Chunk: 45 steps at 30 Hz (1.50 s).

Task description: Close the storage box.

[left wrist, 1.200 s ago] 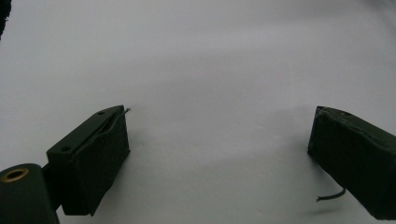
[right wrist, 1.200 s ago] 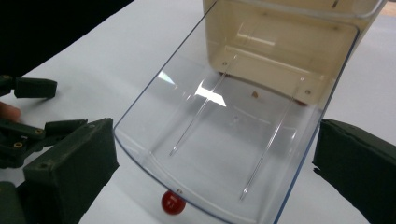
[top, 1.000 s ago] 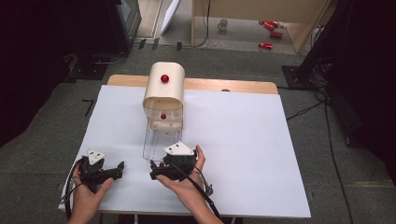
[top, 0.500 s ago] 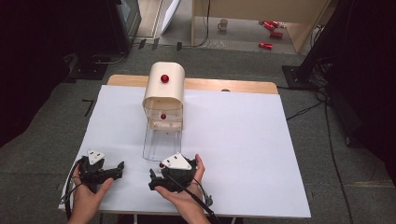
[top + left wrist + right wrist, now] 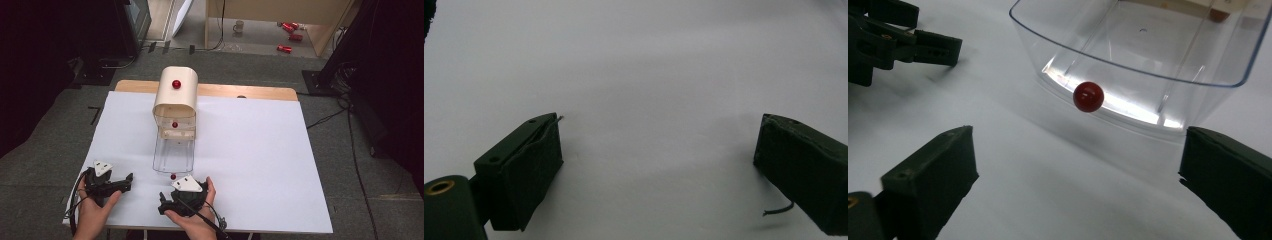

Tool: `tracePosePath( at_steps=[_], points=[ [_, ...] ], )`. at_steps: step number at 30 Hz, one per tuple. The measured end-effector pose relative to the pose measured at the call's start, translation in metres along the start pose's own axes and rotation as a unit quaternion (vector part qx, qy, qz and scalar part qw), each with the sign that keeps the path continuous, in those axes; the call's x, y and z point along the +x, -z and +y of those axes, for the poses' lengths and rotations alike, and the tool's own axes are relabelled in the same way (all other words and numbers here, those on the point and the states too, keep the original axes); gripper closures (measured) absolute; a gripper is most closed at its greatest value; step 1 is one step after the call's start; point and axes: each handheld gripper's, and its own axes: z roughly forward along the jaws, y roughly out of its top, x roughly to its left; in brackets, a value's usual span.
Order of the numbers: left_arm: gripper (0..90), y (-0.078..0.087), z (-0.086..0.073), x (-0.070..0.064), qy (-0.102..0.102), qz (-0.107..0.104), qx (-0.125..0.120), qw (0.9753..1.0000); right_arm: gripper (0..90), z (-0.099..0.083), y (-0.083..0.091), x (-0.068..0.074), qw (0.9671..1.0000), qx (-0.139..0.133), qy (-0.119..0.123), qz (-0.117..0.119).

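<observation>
Drawn back from the clear drawer's [image 5: 173,154] red knob [image 5: 1088,97], the right hand-held gripper [image 5: 181,199] now gapes released, drawer seemingly fully out, while the left hand-held gripper [image 5: 111,183] lies released on the desk [image 5: 260,150]

red knob [image 5: 1088,97], clear drawer [image 5: 1143,60], white table [image 5: 260,150]

The table [image 5: 260,150] is seen from above and forward. The white sheet [image 5: 634,75] is viewed closely, low down. The clear drawer [image 5: 1148,45] and its red knob [image 5: 1088,97] are shared with the overhead view.
</observation>
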Motion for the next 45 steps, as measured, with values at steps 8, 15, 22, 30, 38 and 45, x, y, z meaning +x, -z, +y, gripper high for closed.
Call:
tracePosePath(
  at_steps=[8,15,22,30,38,45],
  points=[
    [5.4,0.000,0.000,0.000,0.000,0.000,0.000,1.0000,32.0,-0.002,-0.010,0.001,0.9996,-0.005,-0.022,0.016],
    [5.4,0.000,0.000,0.000,0.000,0.000,0.000,1.0000,53.1,-0.002,-0.015,0.000,0.9990,-0.009,-0.039,0.019],
    [5.4,0.000,0.000,0.000,0.000,0.000,0.000,1.0000,64.2,0.001,-0.018,-0.005,0.9985,-0.014,-0.050,0.014],
    [5.4,0.000,0.000,0.000,0.000,0.000,0.000,1.0000,71.1,0.003,-0.020,-0.004,0.9981,-0.019,-0.058,-0.003],
    [5.4,0.000,0.000,0.000,0.000,0.000,0.000,1.0000,73.3,0.002,-0.026,-0.004,0.9980,-0.014,-0.062,-0.009],
    [5.4,0.000,0.000,0.000,0.000,0.000,0.000,1.0000,75.3,0.003,-0.026,-0.004,0.9976,-0.021,-0.065,-0.011]
  ],
)
